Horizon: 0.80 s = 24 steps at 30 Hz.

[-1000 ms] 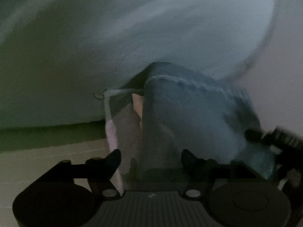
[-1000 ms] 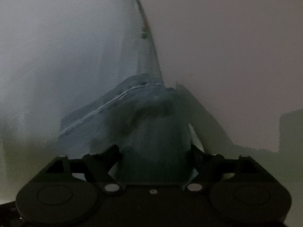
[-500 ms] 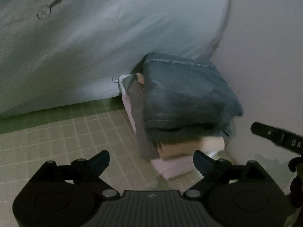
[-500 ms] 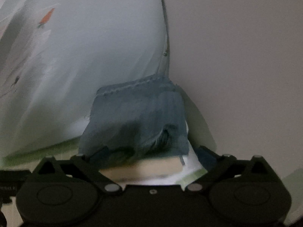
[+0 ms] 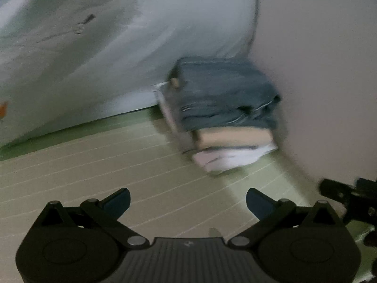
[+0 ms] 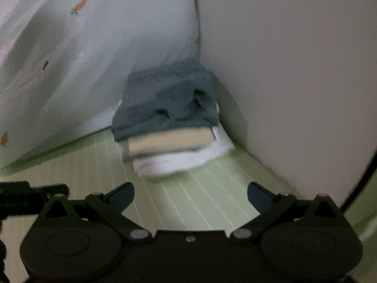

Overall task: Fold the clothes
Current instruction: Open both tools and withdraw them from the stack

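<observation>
A folded blue denim garment [image 5: 223,94] lies on top of a stack, over a folded beige piece [image 5: 233,138] and a white piece [image 5: 233,159]. The stack sits in the corner on a green checked sheet [image 5: 106,165]. In the right wrist view the denim [image 6: 167,101], the beige piece [image 6: 169,142] and the white piece [image 6: 181,161] show ahead. My left gripper [image 5: 187,204] is open and empty, short of the stack. My right gripper [image 6: 189,197] is open and empty, also short of it.
A pale pillow with carrot prints [image 6: 82,47] leans behind and left of the stack. A plain wall [image 6: 294,70] stands close on the right. The right gripper's edge shows in the left wrist view [image 5: 348,200].
Both grippers have let go of the denim garment, opened, and pulled back from the stack. The denim now rests on top of the stack.
</observation>
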Tool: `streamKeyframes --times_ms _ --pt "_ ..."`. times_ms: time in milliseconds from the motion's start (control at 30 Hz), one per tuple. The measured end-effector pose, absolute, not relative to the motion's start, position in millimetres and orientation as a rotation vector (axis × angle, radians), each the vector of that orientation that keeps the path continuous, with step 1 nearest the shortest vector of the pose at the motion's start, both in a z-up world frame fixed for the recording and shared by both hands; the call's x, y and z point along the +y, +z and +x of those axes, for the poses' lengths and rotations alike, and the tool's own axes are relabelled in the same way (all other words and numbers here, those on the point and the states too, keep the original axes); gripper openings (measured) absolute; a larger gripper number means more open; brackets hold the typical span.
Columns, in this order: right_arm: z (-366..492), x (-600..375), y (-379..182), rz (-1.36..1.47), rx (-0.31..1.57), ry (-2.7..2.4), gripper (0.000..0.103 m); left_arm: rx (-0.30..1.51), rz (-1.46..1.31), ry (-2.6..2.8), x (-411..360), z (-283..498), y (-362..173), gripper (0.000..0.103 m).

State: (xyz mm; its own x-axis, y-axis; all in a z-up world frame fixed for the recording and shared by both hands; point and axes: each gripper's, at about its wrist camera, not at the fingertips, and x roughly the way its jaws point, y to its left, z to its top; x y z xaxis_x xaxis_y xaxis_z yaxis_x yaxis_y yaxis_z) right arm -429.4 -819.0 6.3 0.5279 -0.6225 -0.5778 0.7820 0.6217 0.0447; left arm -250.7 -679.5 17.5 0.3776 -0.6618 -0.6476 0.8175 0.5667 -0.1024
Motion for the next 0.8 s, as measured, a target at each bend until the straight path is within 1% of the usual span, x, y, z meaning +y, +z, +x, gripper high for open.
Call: streamKeyframes --times_ms 200,800 --pt "-450.7 -804.7 -1.5 0.331 0.582 -0.852 0.103 0.717 0.221 -0.969 -667.3 -257.5 15.7 0.103" --pt "-468.7 -791.4 0.1 0.342 0.572 -0.855 0.103 0.631 0.238 -1.033 -658.7 -288.1 22.4 0.103"
